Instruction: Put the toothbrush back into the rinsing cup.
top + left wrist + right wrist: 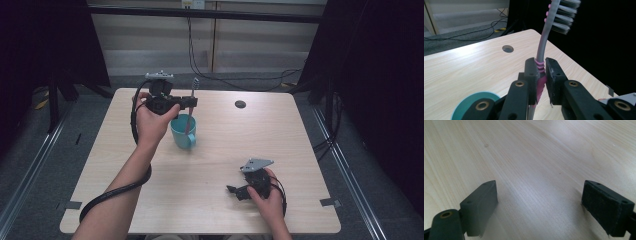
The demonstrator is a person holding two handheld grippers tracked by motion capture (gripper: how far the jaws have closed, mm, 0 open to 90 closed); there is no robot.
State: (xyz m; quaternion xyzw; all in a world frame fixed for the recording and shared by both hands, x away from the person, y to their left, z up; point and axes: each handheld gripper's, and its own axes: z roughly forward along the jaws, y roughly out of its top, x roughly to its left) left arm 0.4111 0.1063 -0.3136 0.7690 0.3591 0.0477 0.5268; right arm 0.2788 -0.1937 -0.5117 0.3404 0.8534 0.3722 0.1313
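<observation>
Above the teal cup (pixel 183 131), your left tool (pixel 542 65) grips the toothbrush (pixel 543 47), handle end inside; release remains. Right tool (pixel 539 205) wide.

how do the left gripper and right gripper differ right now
The left gripper is shut on the grey and pink toothbrush; the right gripper is open, with nothing between its jaws. The left is raised above the teal plastic mug; the right sits low over the light wooden table. Both have black jaws.

Even overhead light on table (pixel 215 150); dark surroundings; soft shadows; close foreground slightly blurred.
</observation>
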